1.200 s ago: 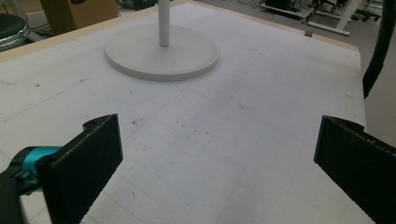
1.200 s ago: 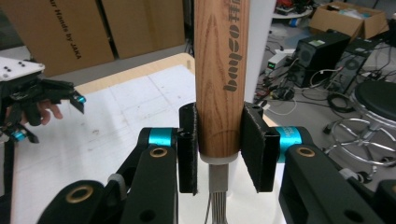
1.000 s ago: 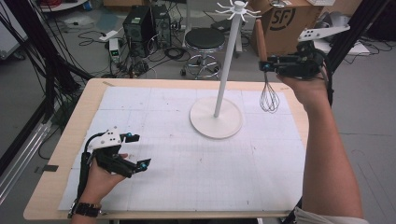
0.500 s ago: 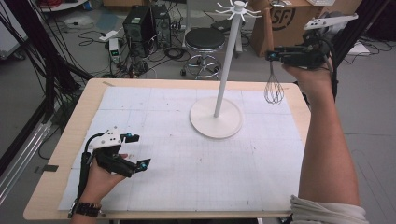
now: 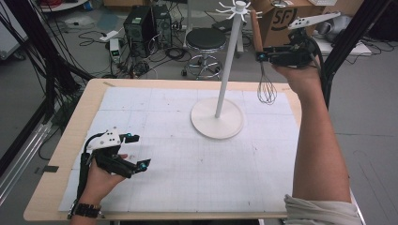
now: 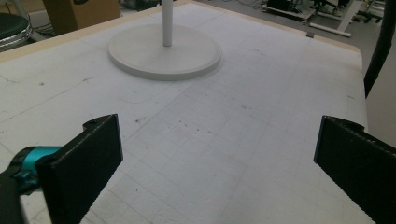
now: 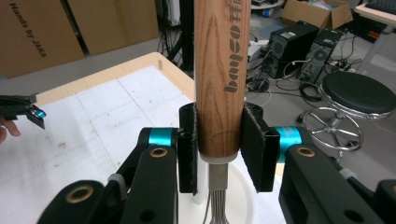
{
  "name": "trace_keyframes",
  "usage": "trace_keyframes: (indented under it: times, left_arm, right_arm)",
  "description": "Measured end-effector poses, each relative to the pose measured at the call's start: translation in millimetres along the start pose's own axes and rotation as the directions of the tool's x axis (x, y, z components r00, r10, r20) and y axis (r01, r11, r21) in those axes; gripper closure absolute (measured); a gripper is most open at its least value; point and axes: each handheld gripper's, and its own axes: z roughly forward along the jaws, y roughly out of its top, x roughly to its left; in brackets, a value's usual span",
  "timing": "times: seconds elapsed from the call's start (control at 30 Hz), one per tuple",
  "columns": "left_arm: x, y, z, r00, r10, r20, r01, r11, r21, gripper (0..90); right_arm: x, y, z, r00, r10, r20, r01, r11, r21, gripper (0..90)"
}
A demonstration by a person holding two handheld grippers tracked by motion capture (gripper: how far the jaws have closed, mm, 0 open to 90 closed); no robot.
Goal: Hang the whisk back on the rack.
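**A:** What does my right gripper (image 5: 261,56) have?

**B:** From my seat, it is clamped on the whisk (image 5: 263,61). In the right gripper view my two jaws press the lower end of the wooden handle (image 7: 218,79) from either side, just above the metal collar. The handle stands upright above the gripper and the wire loops (image 5: 266,90) hang straight below it.

**A:** Where is that relative to the stand?

**B:** I hold the whisk up in the air, over the far right part of the table (image 5: 84,108). The white stand (image 5: 224,75) is just to the gripper's left in the high view; its pole and the whisk are near but apart. The hook crown (image 5: 238,8) at the top sits a little left of the handle's upper end; I cannot tell whether they touch. The round base (image 5: 217,118) lies below and to the left of the wire loops.

**A:** And the left gripper (image 5: 136,150)?

**B:** I have it low over the near left of the table, jaws wide apart with nothing between them. In the left gripper view only the white gridded mat (image 6: 233,130) lies between the jaws, with the stand's base ahead of them, well apart.
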Motion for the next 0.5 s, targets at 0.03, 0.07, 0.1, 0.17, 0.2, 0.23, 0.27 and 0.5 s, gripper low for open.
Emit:
trace_keyframes:
  times: [0.03,0.07,0.1,0.17,0.2,0.23,0.27,0.5]
  left_arm:
    - [0.1,0.1,-0.6,1.0,0.0,0.001,0.0,1.0,0.0,1.7]
    - [0.5,0.3,-1.2,1.0,0.004,0.001,-0.004,1.0,0.001,1.7]
    - [0.3,0.2,-1.3,1.0,0.0,-0.002,0.0,1.0,-0.002,1.7]
    - [0.8,0.0,-1.3,1.0,0.0,-0.003,0.0,1.0,-0.002,1.7]
    - [0.6,-0.2,-1.1,1.0,-0.003,0.0,0.003,1.0,-0.002,1.7]
    - [0.6,-0.1,-1.1,1.0,-0.001,0.0,0.001,1.0,0.0,1.7]
    - [0.6,0.0,-1.0,1.0,0.002,0.0,-0.002,1.0,0.002,1.7]
    - [0.1,0.1,-0.7,1.0,-0.001,0.001,0.001,1.0,0.0,1.7]
  right_arm:
    - [0.6,0.2,0.5,1.0,0.009,-0.003,-0.009,1.0,-0.001,69.3]
    - [0.4,0.2,0.8,1.0,0.008,-0.003,-0.008,1.0,-0.004,69.3]
    - [-0.1,0.0,1.0,0.9999,0.011,-0.007,-0.011,1.0,-0.004,69.2]
    - [-0.6,-0.4,1.7,0.9999,0.009,-0.005,-0.009,1.0,0.005,69.3]
    - [-0.1,-0.8,1.9,0.9999,0.013,-0.006,-0.013,1.0,0.009,69.3]
    - [0.0,-1.1,2.6,0.9999,0.011,0.0,-0.011,1.0,0.008,69.3]
    - [0.3,-1.5,2.8,0.9999,0.016,-0.001,-0.016,1.0,0.01,69.3]
    - [0.2,-5.0,11.3,0.9998,0.022,0.002,-0.022,0.999,0.026,69.4]
